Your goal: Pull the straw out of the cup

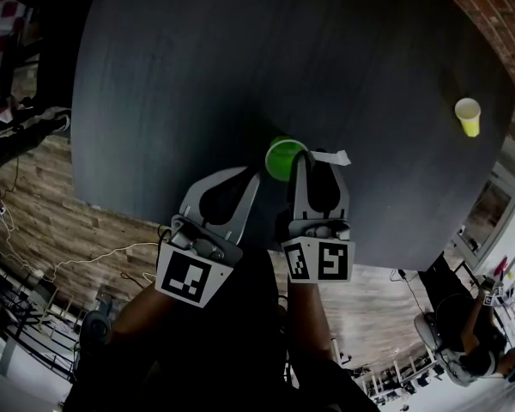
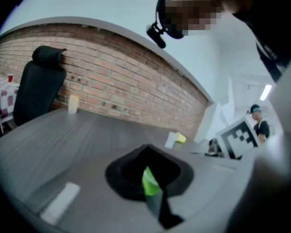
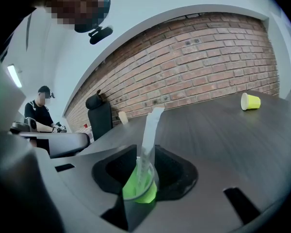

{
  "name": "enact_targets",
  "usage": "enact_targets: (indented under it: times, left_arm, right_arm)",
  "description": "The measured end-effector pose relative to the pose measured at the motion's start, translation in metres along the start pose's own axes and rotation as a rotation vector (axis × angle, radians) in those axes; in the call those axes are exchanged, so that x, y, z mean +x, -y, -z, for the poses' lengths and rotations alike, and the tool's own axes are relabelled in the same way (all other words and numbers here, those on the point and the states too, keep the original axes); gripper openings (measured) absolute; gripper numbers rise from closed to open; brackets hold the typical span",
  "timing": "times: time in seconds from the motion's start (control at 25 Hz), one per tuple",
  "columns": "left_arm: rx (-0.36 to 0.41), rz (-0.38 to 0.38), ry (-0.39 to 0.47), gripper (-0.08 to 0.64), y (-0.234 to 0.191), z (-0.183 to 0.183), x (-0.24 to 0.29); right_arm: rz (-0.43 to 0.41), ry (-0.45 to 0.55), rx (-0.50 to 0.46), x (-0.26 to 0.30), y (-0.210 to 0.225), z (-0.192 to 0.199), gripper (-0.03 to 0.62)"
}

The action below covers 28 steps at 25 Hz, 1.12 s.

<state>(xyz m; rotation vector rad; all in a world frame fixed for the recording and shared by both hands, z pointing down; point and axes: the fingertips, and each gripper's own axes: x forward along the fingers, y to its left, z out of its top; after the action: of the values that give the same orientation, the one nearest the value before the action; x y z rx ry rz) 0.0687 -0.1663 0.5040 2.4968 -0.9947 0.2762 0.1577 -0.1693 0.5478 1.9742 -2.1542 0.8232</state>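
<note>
The right gripper [image 3: 145, 159] holds its jaws apart, and a green translucent plastic cup [image 3: 140, 191] stands in the gap. A white paper-wrapped straw [image 3: 150, 130] rises from the cup, leaning toward 1 o'clock. On the dark grey table [image 3: 223, 130], a yellow-green paper cup [image 3: 250, 101] lies on its side at 2 o'clock. At 10 o'clock, a black office chair [image 3: 99, 113] stands against the red brick wall [image 3: 199, 67].

- Cup [image 1: 285, 157]: stands on the tabletop [image 1: 240, 75], near its front edge, between the two tools.
- Straw [image 3: 149, 135]: stands in the cup, its top leaning over the right tool [image 1: 316, 163].
- Left tool [image 1: 240, 177]: at the cup's left side; right tool just to the cup's right.
- Second cup [image 1: 468, 116]: lies on its side at the tabletop's far right, well apart.
- Chair [image 2: 39, 91]: behind the tabletop's far edge.
</note>
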Motion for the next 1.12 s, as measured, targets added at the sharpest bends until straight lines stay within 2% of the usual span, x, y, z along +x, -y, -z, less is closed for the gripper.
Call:
enact_targets:
  times: [1.12]
  left_arm:
    - [-0.013,-0.021,0.010,0.005,-0.0064,-0.0002,-0.0082]
  right_arm:
    - [0.039,-0.001,-0.011,0.0010,0.0050,0.0026,0.052]
